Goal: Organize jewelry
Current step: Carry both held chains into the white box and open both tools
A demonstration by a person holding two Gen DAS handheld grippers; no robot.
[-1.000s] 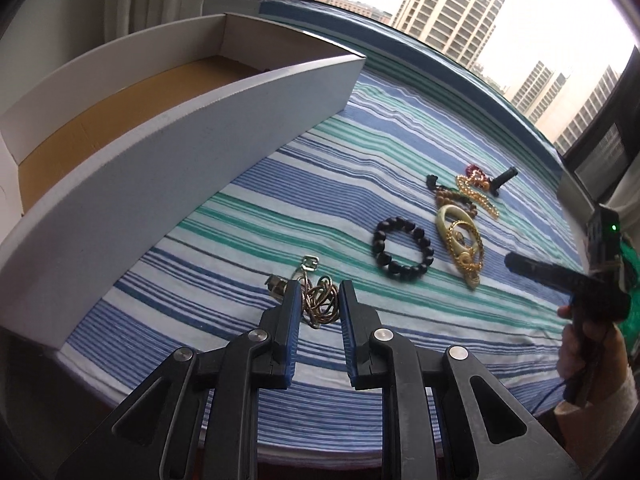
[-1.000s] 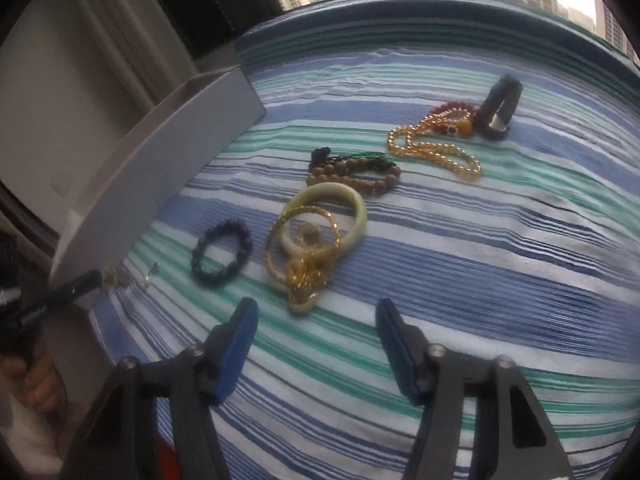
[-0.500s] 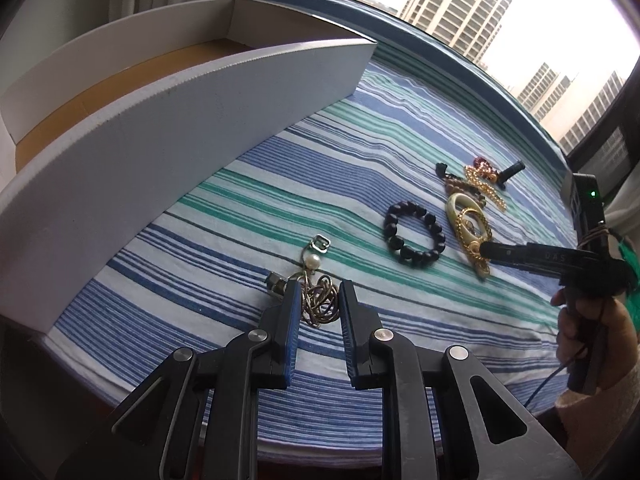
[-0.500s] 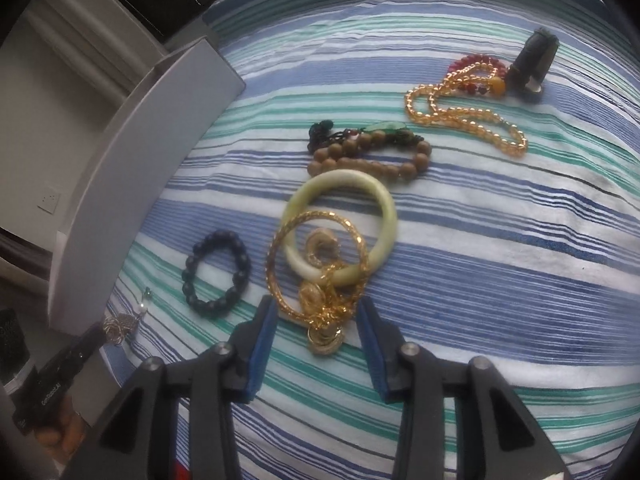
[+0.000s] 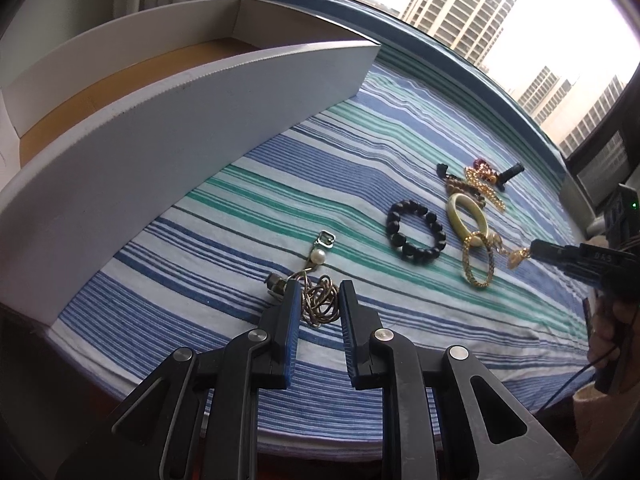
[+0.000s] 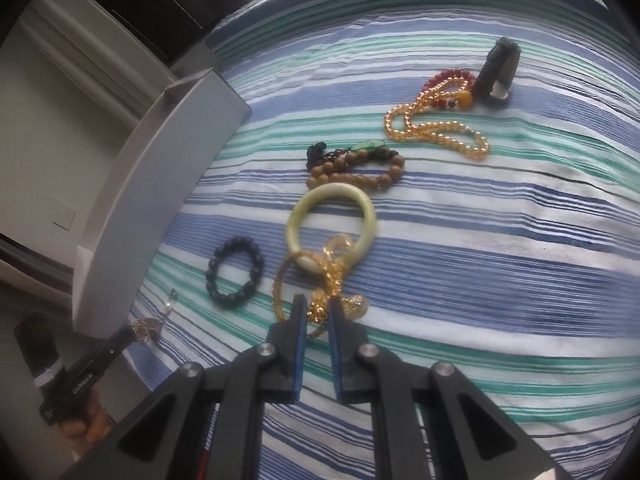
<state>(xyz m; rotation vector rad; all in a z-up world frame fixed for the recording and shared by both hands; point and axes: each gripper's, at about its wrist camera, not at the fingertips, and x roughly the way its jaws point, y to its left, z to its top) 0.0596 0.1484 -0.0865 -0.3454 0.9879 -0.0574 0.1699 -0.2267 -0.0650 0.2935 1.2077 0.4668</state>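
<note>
The right claw (image 6: pixel 318 308) pinches a tangled gold chain (image 6: pixel 328 280) on the striped cloth (image 6: pixel 480 264). Just ahead of it lies a pale green bangle (image 6: pixel 332 220) touching the chain, and to its left a black bead bracelet (image 6: pixel 234 272). The left claw (image 5: pixel 318 300) sits narrowly parted around a bronze chain (image 5: pixel 318 302), not clearly clamped. A white box (image 5: pixel 180 136) stands ahead-left. Lettering on the claw handles is unreadable.

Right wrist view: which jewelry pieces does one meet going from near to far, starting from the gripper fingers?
Gold chain → pale green bangle → wooden bead bracelet → amber bead strand → black band.
</note>
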